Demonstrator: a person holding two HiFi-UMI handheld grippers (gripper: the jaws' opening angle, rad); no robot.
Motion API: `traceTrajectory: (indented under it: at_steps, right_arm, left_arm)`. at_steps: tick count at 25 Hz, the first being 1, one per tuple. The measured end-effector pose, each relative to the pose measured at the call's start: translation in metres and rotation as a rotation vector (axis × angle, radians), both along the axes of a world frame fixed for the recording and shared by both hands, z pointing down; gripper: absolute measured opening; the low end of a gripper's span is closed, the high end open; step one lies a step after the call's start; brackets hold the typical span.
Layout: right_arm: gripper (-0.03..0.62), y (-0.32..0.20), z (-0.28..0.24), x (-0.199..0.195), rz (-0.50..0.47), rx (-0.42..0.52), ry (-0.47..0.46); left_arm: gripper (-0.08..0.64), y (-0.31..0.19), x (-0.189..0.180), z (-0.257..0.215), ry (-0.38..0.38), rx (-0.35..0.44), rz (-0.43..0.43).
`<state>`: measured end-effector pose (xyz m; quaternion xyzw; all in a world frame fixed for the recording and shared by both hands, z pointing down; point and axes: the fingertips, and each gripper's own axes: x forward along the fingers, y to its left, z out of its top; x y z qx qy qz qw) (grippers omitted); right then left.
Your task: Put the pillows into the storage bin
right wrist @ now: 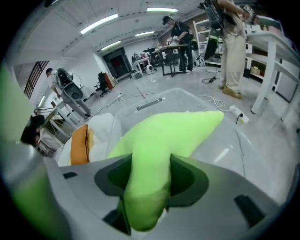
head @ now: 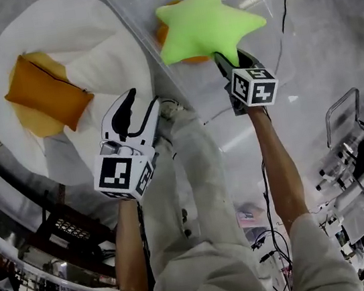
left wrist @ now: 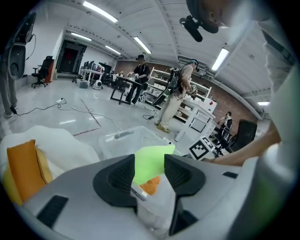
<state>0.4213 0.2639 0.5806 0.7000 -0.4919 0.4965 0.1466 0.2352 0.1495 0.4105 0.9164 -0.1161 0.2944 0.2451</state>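
Dangling lime-green star plush pillow [head: 208, 22] over clear plastic storage bin [head: 141, 5], your right tool [right wrist: 151, 180] clamped on it. Orange cushion [head: 164, 34] already inside. Left tool [head: 142, 103] gaping, empty; orange rectangular pillow [head: 49, 92] to go.

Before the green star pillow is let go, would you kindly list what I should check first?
1. Right gripper clamped on the green star-shaped plush pillow: ok.
2. Pillow over the clear plastic storage bin: ok.
3. Room in the bin beside the orange cushion inside: ok.
4. Left gripper open, empty: ok.
5. All pillows binned: not ok, the orange rectangular pillow lies on the white beanbag.
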Motion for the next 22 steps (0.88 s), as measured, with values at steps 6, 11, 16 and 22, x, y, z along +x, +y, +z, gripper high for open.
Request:
traceTrajectory:
  at_steps: [6,11,16,22]
  right_arm:
    - [0.272,0.018,0.080,0.010,0.071,-0.115,-0.048]
    - [0.421,0.036,0.094,-0.003,0.019,-0.162,-0.031]
    - [0.474,0.020,0.064,-0.022,-0.084,-0.087,0.048]
    - [0.469,-0.037,-0.013,-0.057,-0.229,0.101,0.105]
  left_arm:
    - [0.193,0.001,-0.014,0.025,-0.026,-0.013,-0.002]
    - [0.193,0.001,-0.024,0.026,-0.027,-0.018,-0.021]
    - [0.193,-0.007,-0.029,0.017,-0.007,-0.011,-0.048]
    - [0.193,-0.021,-0.043,0.000,0.011,0.003,-0.114]
